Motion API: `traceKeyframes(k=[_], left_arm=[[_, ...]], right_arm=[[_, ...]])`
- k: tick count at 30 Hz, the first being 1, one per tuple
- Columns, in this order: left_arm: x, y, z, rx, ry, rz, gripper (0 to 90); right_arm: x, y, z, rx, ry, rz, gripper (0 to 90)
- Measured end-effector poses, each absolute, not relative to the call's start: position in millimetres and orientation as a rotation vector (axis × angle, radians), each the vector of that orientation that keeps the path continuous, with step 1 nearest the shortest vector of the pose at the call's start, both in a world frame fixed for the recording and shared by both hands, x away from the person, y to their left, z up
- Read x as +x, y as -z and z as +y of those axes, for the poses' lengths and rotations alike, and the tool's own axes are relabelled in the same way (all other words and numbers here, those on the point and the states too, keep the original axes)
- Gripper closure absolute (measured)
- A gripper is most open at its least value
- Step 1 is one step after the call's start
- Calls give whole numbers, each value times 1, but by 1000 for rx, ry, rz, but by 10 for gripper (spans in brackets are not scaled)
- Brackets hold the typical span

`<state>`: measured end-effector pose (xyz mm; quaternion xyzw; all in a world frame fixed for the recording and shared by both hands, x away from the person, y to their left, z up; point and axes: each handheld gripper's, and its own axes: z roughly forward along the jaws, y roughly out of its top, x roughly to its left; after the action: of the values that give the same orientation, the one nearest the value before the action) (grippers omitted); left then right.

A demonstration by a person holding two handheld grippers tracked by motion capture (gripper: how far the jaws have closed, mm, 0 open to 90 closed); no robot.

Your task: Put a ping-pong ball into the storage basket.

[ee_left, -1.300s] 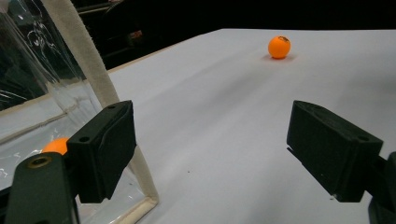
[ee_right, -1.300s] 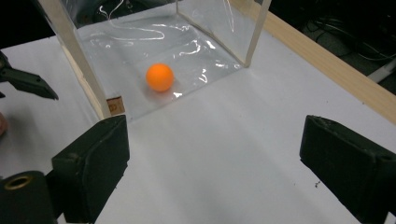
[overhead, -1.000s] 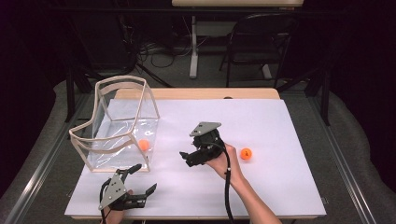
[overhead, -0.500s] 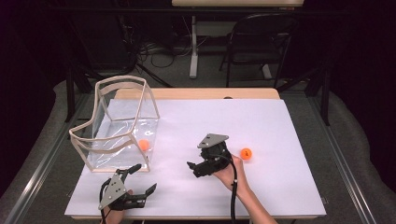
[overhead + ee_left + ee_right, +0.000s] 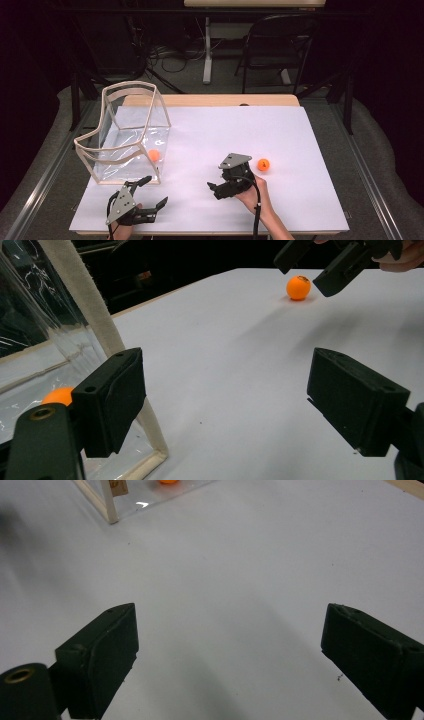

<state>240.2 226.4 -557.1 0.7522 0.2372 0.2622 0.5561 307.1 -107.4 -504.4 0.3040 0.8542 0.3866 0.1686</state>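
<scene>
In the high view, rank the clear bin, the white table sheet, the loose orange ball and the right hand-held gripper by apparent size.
1. white table sheet
2. clear bin
3. right hand-held gripper
4. loose orange ball

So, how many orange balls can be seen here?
2. One orange ball lies inside the clear box; the other ball lies on the white table, beside the right gripper.

Dark room; black chair (image 5: 280, 45) behind white table (image 5: 300, 150); grey floor (image 5: 190, 80).

One ball (image 5: 154, 155) lies in the box (image 5: 125, 90); another ball (image 5: 263, 164) lies right of it.
</scene>
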Motion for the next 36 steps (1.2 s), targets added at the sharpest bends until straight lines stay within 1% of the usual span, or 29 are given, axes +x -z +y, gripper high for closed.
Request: traceKeyframes(k=[23, 36], left_arm=[[239, 557, 225, 1779, -614, 552, 160], [240, 557, 227, 1779, -610, 555, 160]], right_arm=[[281, 520, -149, 971, -1044, 2366, 85], [275, 527, -170, 1038, -997, 2332, 78]])
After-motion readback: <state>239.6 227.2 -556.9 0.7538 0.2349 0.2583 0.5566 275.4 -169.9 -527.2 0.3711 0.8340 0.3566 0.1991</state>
